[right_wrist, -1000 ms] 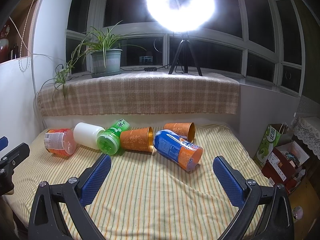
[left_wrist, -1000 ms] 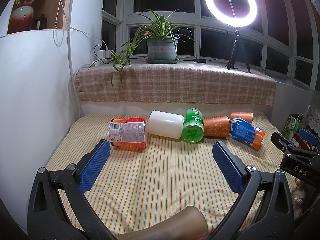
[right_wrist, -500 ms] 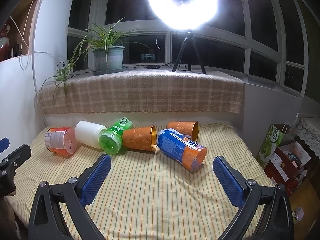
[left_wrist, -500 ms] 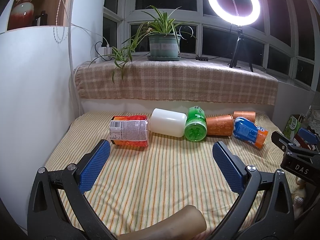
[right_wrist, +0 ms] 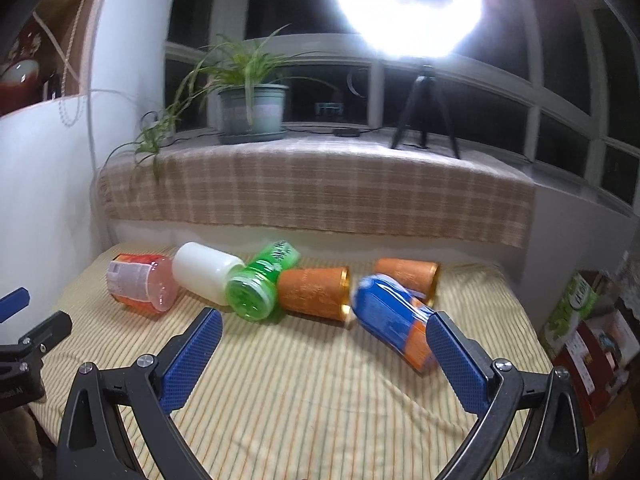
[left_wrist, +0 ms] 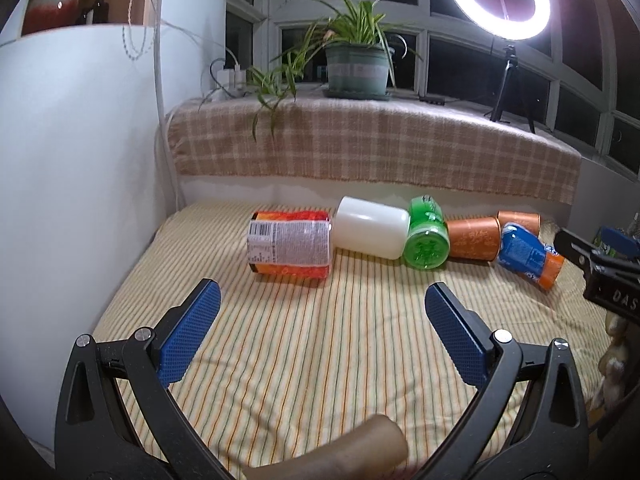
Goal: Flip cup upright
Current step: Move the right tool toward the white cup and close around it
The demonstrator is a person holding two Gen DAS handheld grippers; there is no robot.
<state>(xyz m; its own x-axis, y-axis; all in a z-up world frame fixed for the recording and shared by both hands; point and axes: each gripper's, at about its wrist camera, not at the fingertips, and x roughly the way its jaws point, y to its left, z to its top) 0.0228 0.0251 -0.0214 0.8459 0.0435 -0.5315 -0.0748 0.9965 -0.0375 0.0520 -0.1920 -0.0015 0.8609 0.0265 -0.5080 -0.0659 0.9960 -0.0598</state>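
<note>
Six cups lie on their sides in a row on the striped cloth (left_wrist: 304,360), none upright yet. Over the last second the right gripper (right_wrist: 324,354) has closed in on the blue cup (right_wrist: 390,320), at the row's right end beside the green cup (right_wrist: 256,290); its fingers gape wide, empty. The left gripper (left_wrist: 320,330), equally wide and empty, has edged closer too, so grasping appears next.

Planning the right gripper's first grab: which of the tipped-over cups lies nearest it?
The blue-and-orange cup, lying on its side at the row's right end. Its orange end reaches the right gripper's right finger; the other cups lie farther back.
</note>
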